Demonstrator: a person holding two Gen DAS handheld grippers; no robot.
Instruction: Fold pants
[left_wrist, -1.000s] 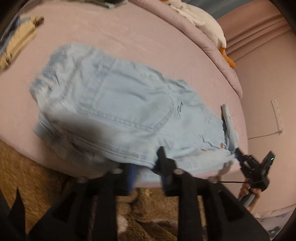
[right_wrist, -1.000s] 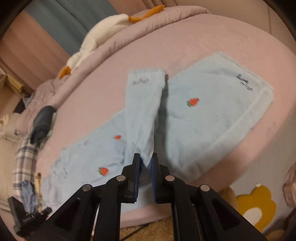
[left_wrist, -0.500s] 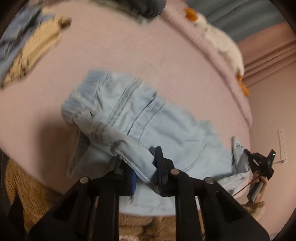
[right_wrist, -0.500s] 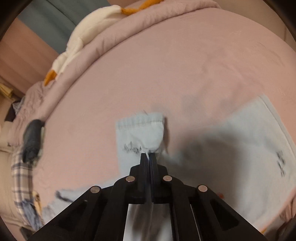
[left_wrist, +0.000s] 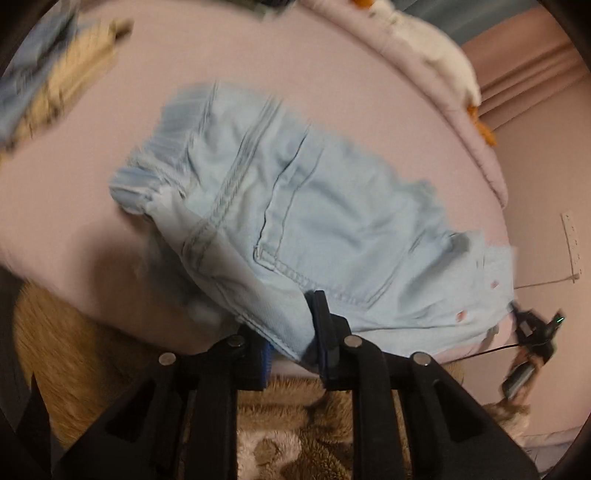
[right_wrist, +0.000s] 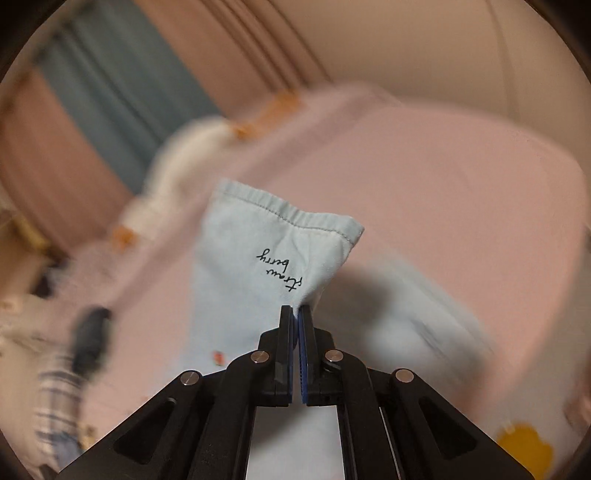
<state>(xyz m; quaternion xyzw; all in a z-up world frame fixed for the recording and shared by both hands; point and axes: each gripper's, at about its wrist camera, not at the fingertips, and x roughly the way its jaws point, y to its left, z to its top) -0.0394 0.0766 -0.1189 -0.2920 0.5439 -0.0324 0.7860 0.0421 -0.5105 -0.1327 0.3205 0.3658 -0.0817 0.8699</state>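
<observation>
Light blue denim pants (left_wrist: 295, 206) lie across the pink bed (left_wrist: 258, 55), back pocket up. My left gripper (left_wrist: 291, 326) has a folded edge of the waist end between its fingers, which press on the cloth while the jaws are opening slightly. My right gripper (right_wrist: 294, 310) is shut on the hem end of one pants leg (right_wrist: 258, 251), stitched with "strawberry", and holds it up above the bed (right_wrist: 443, 184). The other leg is a blur to its right. In the left wrist view the right gripper (left_wrist: 532, 328) shows at the far leg end.
A white plush toy with orange parts (left_wrist: 436, 44) lies on the rolled blanket along the bed's far edge. Loose clothes (left_wrist: 48, 85) sit at the upper left. A furry brown rug (left_wrist: 280, 424) is below the bed edge. A dark garment (right_wrist: 88, 332) and plaid cloth (right_wrist: 55, 391) lie at the left.
The left gripper took the waist edge and drew it up over the pants. The right gripper shut on the leg hem and swung it up off the bed.
</observation>
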